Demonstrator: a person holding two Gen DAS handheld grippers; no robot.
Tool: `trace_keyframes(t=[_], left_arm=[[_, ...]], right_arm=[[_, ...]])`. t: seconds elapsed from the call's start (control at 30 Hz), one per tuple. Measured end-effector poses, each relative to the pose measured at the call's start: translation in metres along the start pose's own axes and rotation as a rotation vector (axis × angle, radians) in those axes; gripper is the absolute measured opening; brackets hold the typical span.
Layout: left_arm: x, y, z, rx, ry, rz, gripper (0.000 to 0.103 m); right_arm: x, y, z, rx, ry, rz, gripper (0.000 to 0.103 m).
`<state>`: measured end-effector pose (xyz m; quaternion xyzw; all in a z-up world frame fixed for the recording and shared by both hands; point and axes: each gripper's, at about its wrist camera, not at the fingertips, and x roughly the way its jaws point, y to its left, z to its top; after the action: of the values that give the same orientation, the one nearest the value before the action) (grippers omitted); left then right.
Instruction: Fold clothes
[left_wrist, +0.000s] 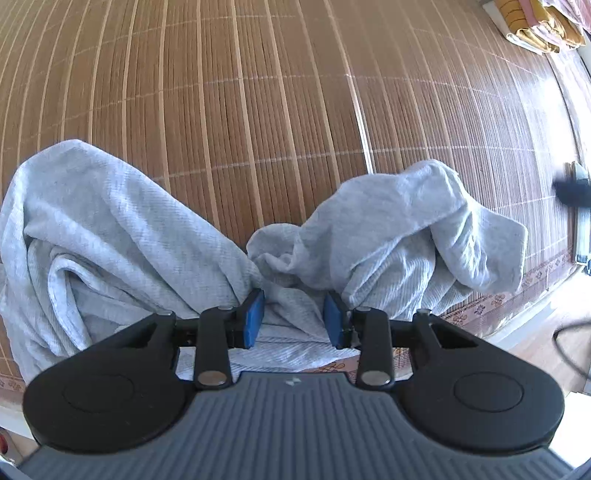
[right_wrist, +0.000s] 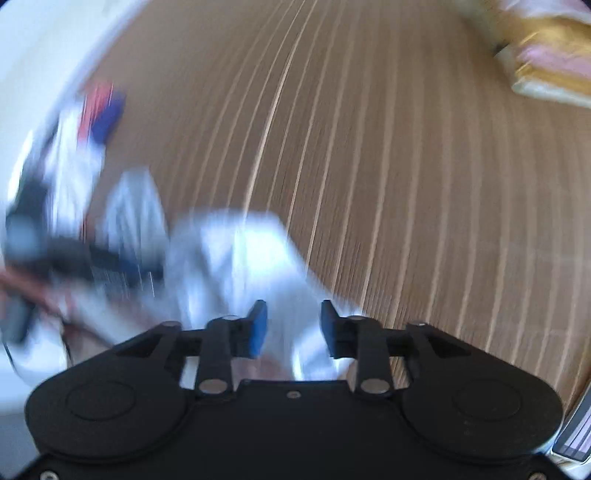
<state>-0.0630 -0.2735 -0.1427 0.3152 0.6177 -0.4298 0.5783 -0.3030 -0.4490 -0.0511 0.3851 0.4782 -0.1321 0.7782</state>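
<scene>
A light grey garment (left_wrist: 110, 229) lies crumpled in two humps on a brown bamboo mat (left_wrist: 258, 92). My left gripper (left_wrist: 293, 317) is open, its blue pads on either side of a fold of the grey cloth near the mat's front edge. In the right wrist view, which is motion-blurred, the same grey garment (right_wrist: 236, 258) lies just ahead of my right gripper (right_wrist: 293, 325), which is open with cloth showing between its fingers. The other gripper shows as a dark blur at the left of the right wrist view (right_wrist: 74, 254).
Folded yellow and pink cloth (left_wrist: 539, 22) is stacked at the mat's far right corner, also in the right wrist view (right_wrist: 550, 62). A patterned mat border (left_wrist: 517, 291) and pale floor lie at the right. A dark object (left_wrist: 572, 188) sits at the right edge.
</scene>
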Motion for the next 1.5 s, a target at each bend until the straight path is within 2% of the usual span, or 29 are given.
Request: trace_keyframes(t=[0.1, 0.23, 0.3, 0.37, 0.4, 0.43, 0.5, 0.6, 0.63, 0.7, 0.77, 0.83, 0.93, 0.97, 1.03, 1.07, 1.13, 1.2, 1.23, 1.27, 1.33, 1.37, 1.43, 1.5], left_arm=[[0.008, 0.003, -0.010, 0.008, -0.009, 0.007, 0.041], [0.009, 0.004, -0.017, 0.001, -0.020, 0.002, 0.041], [0.008, 0.006, -0.019, 0.004, -0.030, -0.009, 0.041], [0.007, 0.009, -0.023, 0.022, -0.044, -0.021, 0.041], [0.007, 0.012, -0.024, 0.029, -0.050, -0.027, 0.041], [0.007, 0.015, -0.026, 0.028, -0.053, -0.032, 0.041], [0.005, 0.019, -0.028, 0.020, -0.059, -0.040, 0.041], [0.008, 0.021, -0.035, 0.006, -0.072, -0.050, 0.041], [0.009, 0.024, -0.039, 0.003, -0.075, -0.054, 0.041], [0.004, 0.032, -0.040, -0.005, -0.080, -0.072, 0.041], [-0.004, 0.038, -0.043, -0.013, -0.086, -0.095, 0.041], [-0.032, 0.051, -0.062, -0.008, -0.101, -0.119, 0.041], [-0.075, 0.056, -0.069, 0.046, -0.145, -0.140, 0.041], [-0.082, 0.057, -0.062, 0.068, -0.147, -0.137, 0.041], [-0.096, 0.068, -0.067, 0.102, -0.127, -0.139, 0.041], [-0.108, 0.075, -0.058, 0.118, -0.118, -0.142, 0.041], [-0.111, 0.071, -0.053, 0.178, -0.096, -0.140, 0.041], [-0.107, 0.062, -0.049, 0.262, -0.084, -0.152, 0.041], [-0.106, 0.057, -0.049, 0.300, -0.085, -0.159, 0.041], [-0.092, 0.036, -0.028, 0.324, -0.082, -0.176, 0.041], [-0.086, 0.019, -0.010, 0.371, -0.094, -0.211, 0.042], [-0.086, 0.014, -0.006, 0.389, -0.110, -0.219, 0.044], [-0.083, 0.004, 0.007, 0.420, -0.137, -0.221, 0.059], [-0.077, -0.006, 0.013, 0.469, -0.125, -0.243, 0.060]], right_arm=[[0.019, -0.001, 0.030, 0.053, -0.024, 0.029, 0.047], [0.082, 0.016, 0.050, -0.030, 0.129, 0.123, 0.047], [0.089, 0.014, 0.057, -0.067, 0.176, 0.178, 0.047], [0.087, 0.009, 0.061, -0.077, 0.162, 0.183, 0.048], [0.085, 0.006, 0.062, -0.079, 0.149, 0.180, 0.052], [0.091, 0.005, 0.061, -0.068, 0.149, 0.180, 0.057], [0.106, -0.002, 0.055, -0.018, 0.170, 0.195, 0.058], [0.130, -0.010, 0.042, 0.085, 0.181, 0.305, 0.051], [0.135, -0.008, 0.037, 0.101, 0.173, 0.345, 0.044], [0.132, -0.004, 0.028, 0.119, 0.156, 0.432, 0.037], [0.117, 0.007, 0.020, 0.072, 0.110, 0.481, 0.034], [0.097, 0.024, 0.017, -0.005, 0.081, 0.494, 0.034], [0.076, 0.047, 0.012, -0.151, 0.079, 0.498, 0.033], [0.070, 0.055, 0.010, -0.200, 0.079, 0.500, 0.033], [0.068, 0.067, 0.001, -0.372, 0.133, 0.393, 0.033], [0.071, 0.071, -0.006, -0.453, 0.172, 0.326, 0.033], [0.078, 0.071, -0.017, -0.532, 0.217, 0.229, 0.034], [0.079, 0.070, -0.025, -0.553, 0.226, 0.180, 0.034], [0.076, 0.068, -0.027, -0.533, 0.217, 0.184, 0.035], [0.071, 0.067, -0.029, -0.506, 0.208, 0.201, 0.036], [0.071, 0.078, -0.038, -0.495, 0.192, 0.215, 0.039], [0.072, 0.084, -0.044, -0.508, 0.184, 0.205, 0.041], [0.073, 0.095, -0.058, -0.529, 0.173, 0.179, 0.043], [0.081, 0.102, -0.071, -0.524, 0.174, 0.158, 0.043]])
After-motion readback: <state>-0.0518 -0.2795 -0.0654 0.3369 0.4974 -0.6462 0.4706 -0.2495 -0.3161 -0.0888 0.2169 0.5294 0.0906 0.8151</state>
